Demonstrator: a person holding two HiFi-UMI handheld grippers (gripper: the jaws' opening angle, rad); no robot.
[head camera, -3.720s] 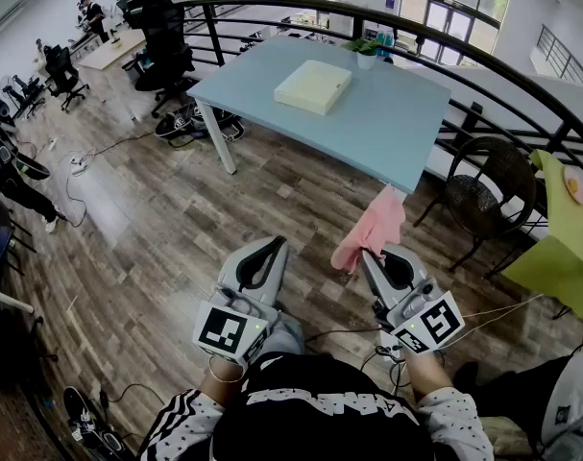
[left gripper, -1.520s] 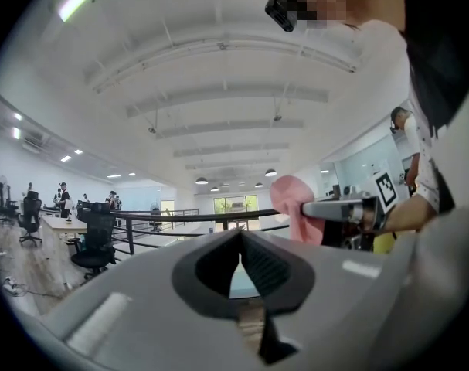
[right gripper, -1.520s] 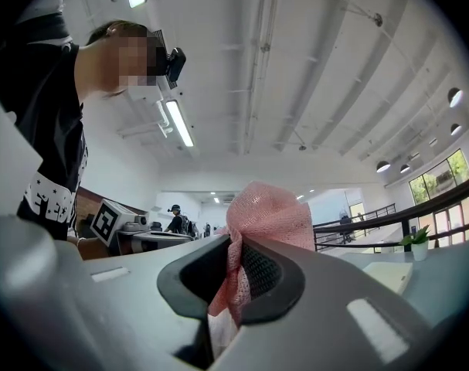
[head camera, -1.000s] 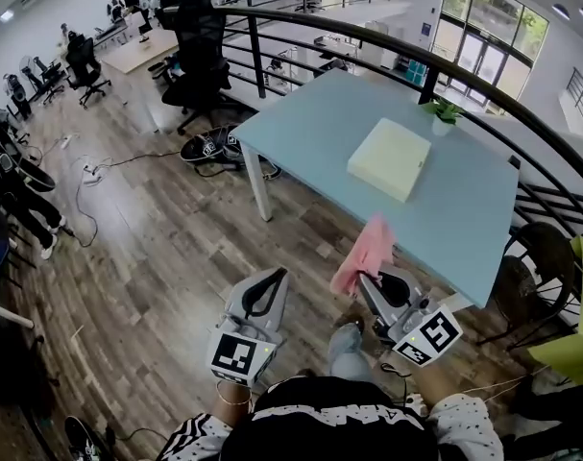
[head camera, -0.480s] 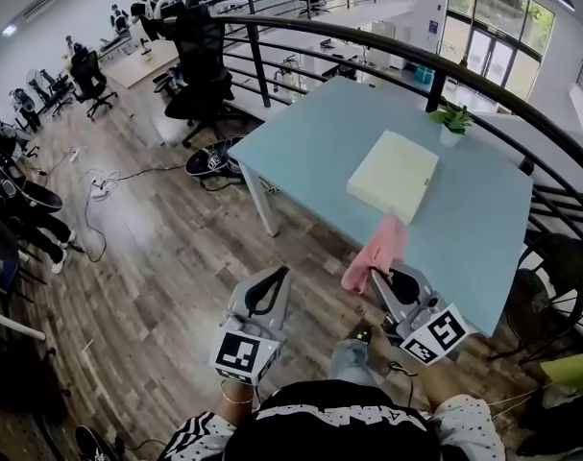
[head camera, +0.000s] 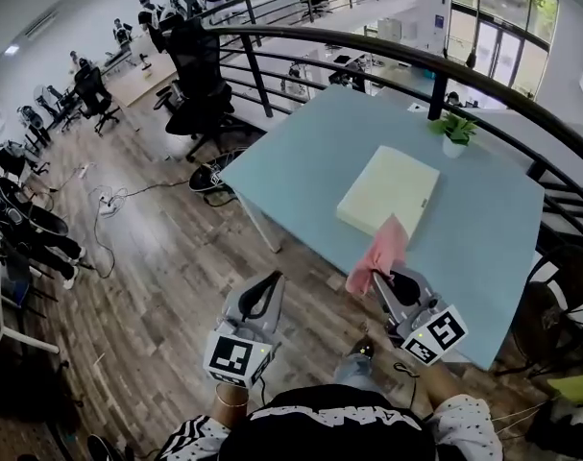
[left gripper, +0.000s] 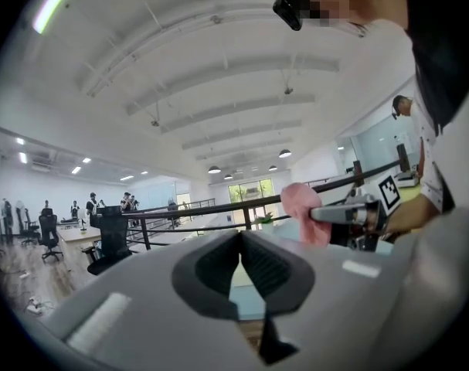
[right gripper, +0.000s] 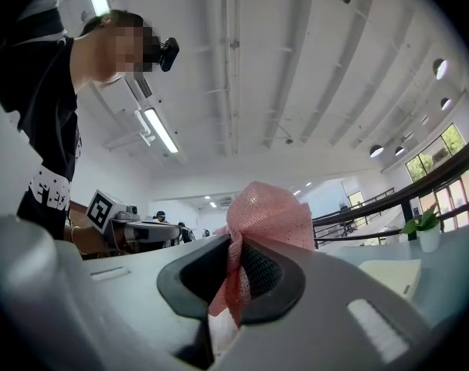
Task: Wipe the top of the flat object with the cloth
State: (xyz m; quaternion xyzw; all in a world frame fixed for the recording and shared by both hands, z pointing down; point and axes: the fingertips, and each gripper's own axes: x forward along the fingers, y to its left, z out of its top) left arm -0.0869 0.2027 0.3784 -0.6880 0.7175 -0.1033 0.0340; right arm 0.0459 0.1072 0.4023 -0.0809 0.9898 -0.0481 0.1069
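Pink mesh cloth [head camera: 379, 253] stood bunched up out of the right gripper [head camera: 384, 280], whose jaws were clamped tight on its lower part. That gripper was held at the near edge of the pale blue tabletop [head camera: 296, 157]. The cream flat object [head camera: 389, 192] lay about midway across the tabletop, with a small potted plant [head camera: 456, 133] beyond it by the far edge. The left gripper [head camera: 271, 280] hung over the wooden floor [head camera: 157, 257], off the table's near edge, its jaws pressed together on nothing.

Cloth [head camera: 378, 252] in right hand-held gripper [head camera: 380, 279]
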